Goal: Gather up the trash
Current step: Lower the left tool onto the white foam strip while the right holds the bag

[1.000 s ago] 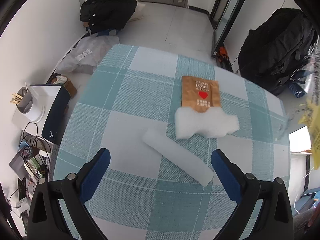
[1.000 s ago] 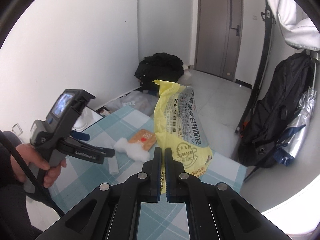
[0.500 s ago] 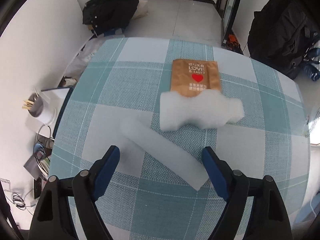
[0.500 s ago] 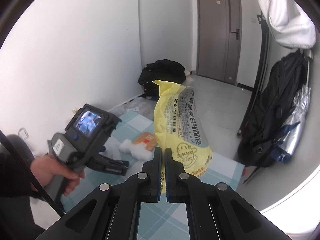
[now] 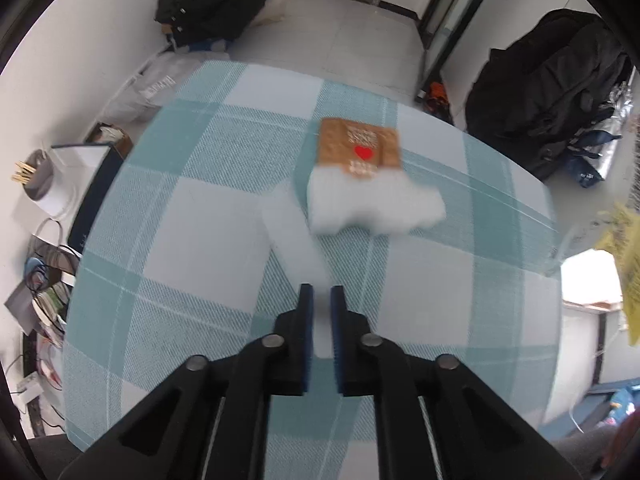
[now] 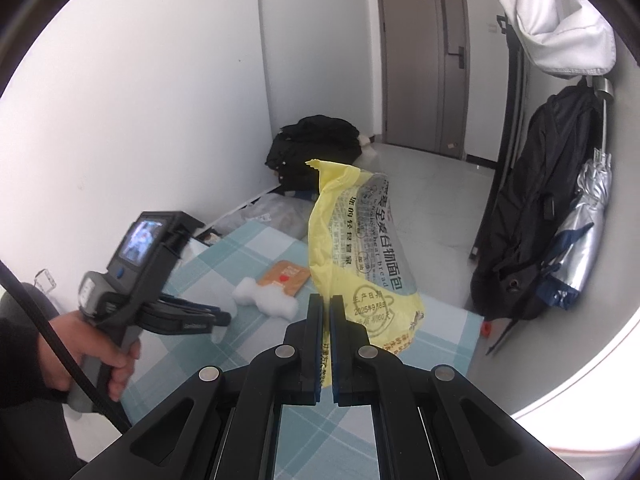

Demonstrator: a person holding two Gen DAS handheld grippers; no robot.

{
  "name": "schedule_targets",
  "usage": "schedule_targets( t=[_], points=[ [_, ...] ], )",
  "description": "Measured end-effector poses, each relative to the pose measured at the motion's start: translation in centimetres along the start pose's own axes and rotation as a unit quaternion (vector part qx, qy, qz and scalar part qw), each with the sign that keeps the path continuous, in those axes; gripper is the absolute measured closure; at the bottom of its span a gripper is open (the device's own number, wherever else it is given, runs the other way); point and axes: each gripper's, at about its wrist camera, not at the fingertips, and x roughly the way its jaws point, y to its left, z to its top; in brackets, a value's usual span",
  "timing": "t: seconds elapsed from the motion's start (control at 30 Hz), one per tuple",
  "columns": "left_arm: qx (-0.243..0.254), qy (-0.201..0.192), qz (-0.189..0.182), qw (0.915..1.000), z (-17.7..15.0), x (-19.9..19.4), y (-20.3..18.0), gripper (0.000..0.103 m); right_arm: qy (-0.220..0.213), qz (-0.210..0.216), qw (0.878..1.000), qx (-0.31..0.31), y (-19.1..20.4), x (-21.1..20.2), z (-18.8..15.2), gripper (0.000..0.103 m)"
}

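Early in the collecting, by the look of it: three pieces of trash in view against the checked tablecloth [image 5: 200, 216], none of them visibly bagged. Left gripper [image 5: 322, 294] just drawn closed, jaws pinching the near end of the long white foam strip [image 5: 294, 248], which runs from the pads away toward the middle of the tablecloth; seen from the right wrist, the strip's end appears to hang clear of the cloth, though blur makes that hard to confirm. Still lying on the tablecloth beyond the strip: the wavy-edged white foam block [image 5: 376, 206], and touching its far edge, partly tucked under it, the brown snack packet [image 5: 360, 148] with a red heart. Right gripper [image 6: 326, 304] clamped tight on the lower edge of the yellow bread bag [image 6: 356, 248], held upright above the tablecloth's near right side, presumably as the trash container. Bag mouth not discernible; contents impossible to tell, no trash seen inside through the printed plastic. Left to do, judging by this: strip into the bag, then block and packet.
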Motion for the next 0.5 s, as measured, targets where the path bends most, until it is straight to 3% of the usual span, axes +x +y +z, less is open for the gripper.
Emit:
schedule_targets(
  t=[0.37, 0.5],
  points=[
    [0.074, -0.020, -0.040, 0.9962, -2.2, -3.8, 0.5, 0.100, 0.014, -0.011, 1.000, -0.005, 1.7, 0.8, -0.3, 0.101],
    [0.078, -0.018, -0.048, 0.9956, -2.8, -4.1, 1.0, 0.100, 0.017, -0.009, 1.000, 0.000, 2.5, 0.9, -0.3, 0.101]
  ],
)
